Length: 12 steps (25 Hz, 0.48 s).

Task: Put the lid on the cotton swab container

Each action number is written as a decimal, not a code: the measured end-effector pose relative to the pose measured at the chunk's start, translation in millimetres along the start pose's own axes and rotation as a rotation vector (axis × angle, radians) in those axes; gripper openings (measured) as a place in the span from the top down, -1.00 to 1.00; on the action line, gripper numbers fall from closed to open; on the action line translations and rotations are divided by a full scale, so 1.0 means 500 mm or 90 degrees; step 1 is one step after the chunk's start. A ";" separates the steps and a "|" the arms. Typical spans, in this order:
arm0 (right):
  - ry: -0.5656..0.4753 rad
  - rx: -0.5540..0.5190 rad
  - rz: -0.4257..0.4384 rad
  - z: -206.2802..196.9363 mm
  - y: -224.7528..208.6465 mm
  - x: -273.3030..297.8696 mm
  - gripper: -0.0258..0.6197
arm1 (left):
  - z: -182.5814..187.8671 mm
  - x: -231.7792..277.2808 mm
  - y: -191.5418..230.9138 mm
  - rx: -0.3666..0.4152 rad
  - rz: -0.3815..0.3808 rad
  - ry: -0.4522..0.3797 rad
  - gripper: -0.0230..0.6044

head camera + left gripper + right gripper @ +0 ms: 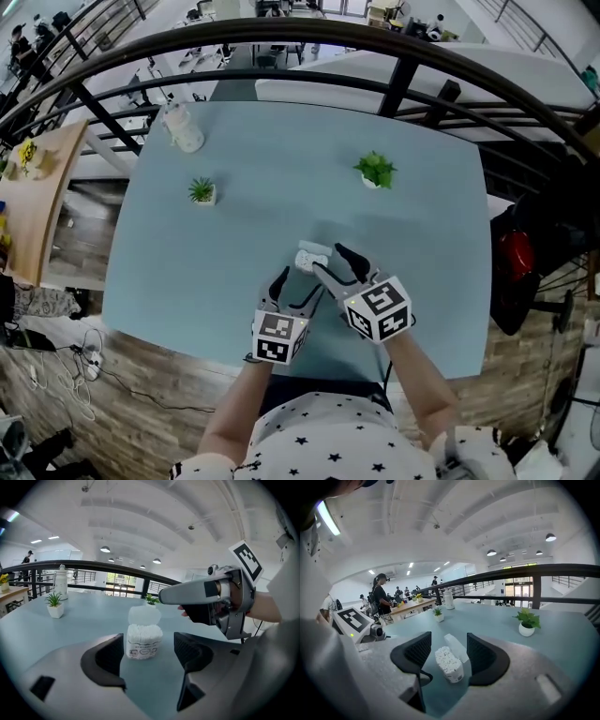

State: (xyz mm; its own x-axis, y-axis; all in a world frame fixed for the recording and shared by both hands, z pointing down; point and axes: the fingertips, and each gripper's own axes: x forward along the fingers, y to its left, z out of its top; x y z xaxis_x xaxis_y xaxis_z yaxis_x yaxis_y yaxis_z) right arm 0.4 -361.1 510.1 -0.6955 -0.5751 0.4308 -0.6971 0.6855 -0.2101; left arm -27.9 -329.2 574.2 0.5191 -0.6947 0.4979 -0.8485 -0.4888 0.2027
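A small cotton swab container [312, 257] stands on the pale blue table [187, 272], packed with white swabs, its clear lid [144, 615] tipped up and back behind it. My left gripper [295, 289] is open just in front of it; in the left gripper view the container [144, 641] sits between the two dark pads with gaps on both sides. My right gripper [335, 264] comes in from the right, also open. In the right gripper view the container [449, 663] lies between its pads untouched, the lid [456, 647] leaning away.
Two small potted plants [202, 191] [375, 171] stand farther back on the table, and a white bottle [182, 127] at the far left corner. A dark curved railing [403, 70] runs behind the table. The near table edge is by my body.
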 end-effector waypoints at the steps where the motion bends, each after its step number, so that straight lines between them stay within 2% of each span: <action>1: 0.002 -0.002 0.001 -0.001 -0.003 0.005 0.24 | -0.005 0.009 0.003 0.005 0.001 0.004 -0.09; 6: 0.014 -0.006 0.015 -0.006 -0.014 0.029 0.24 | -0.015 0.053 0.012 0.026 0.009 0.019 -0.18; 12: 0.036 -0.025 0.043 -0.011 -0.007 0.053 0.24 | -0.028 0.089 0.021 0.031 0.010 0.035 -0.21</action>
State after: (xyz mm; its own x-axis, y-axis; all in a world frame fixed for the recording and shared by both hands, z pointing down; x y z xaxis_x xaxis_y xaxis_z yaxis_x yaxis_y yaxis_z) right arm -14.4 -376.3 527.0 -0.7292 -0.5017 0.4654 -0.6406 0.7397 -0.2062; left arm -15.2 -358.2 610.3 0.4985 -0.6727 0.5469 -0.8496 -0.5044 0.1541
